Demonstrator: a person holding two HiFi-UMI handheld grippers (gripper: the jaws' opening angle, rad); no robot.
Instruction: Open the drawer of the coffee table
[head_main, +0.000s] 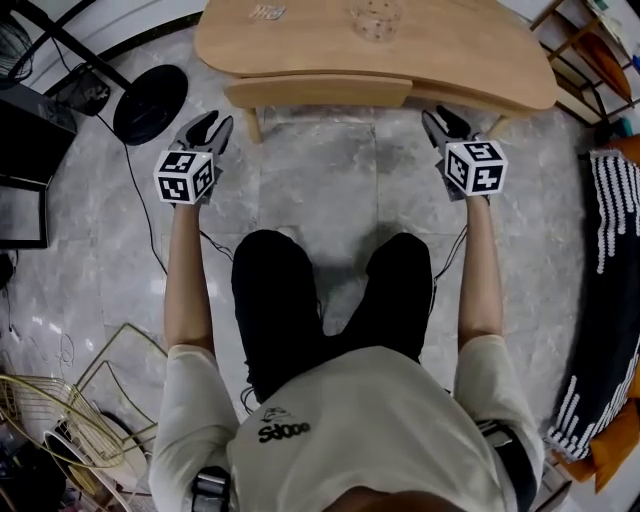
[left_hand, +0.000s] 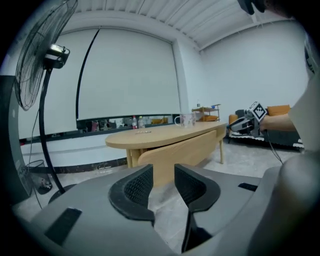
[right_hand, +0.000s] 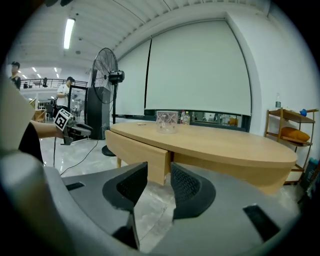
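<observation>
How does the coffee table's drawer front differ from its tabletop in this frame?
The drawer front is a narrow curved strip; the tabletop is a broad rounded slab. The drawer front stands upright under the near edge; the tabletop lies flat above it. The tabletop carries a clear glass; the drawer front shows no handle. Both are the same light wood.

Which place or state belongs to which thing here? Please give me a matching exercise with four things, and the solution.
Things:
1. glass cup
2. drawer
3. fan base
4. left gripper

Places or states:
A. on the floor, beside the coffee table
B. jaws apart, nothing between them
C. on top of the coffee table
D. under the coffee table's top

Pairs: 1-C, 2-D, 3-A, 4-B.
</observation>
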